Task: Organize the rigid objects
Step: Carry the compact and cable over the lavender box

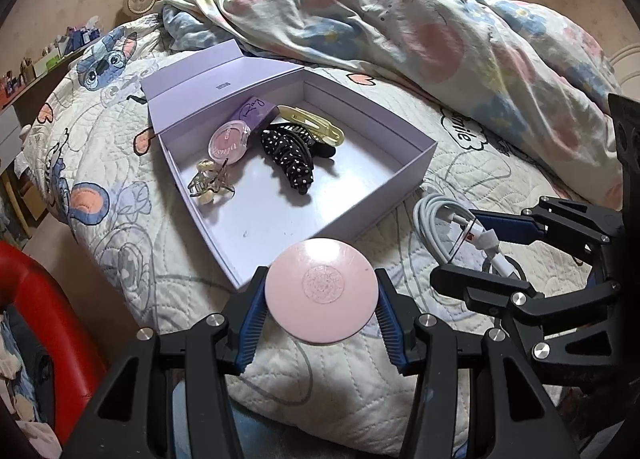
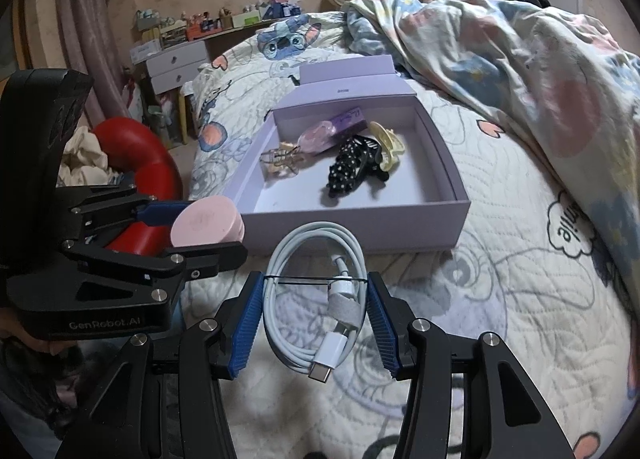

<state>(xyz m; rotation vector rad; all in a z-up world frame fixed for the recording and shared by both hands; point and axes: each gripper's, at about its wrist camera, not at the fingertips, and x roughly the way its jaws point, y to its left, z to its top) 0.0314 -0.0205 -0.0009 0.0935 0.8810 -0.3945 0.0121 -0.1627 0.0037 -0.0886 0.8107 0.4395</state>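
My left gripper is shut on a round pink compact, held just in front of the near corner of an open lilac box. It also shows in the right wrist view. My right gripper is shut on a coiled white charging cable, held above the quilt before the box. The cable also shows in the left wrist view. Inside the box lie a clear claw clip, a pink blush pot, a purple case, a black dotted scrunchie and a yellow clip.
The box sits on a patterned quilt on a bed. A crumpled duvet lies behind it. A red rounded object stands left of the bed. Drawers and a cluttered shelf line the far wall.
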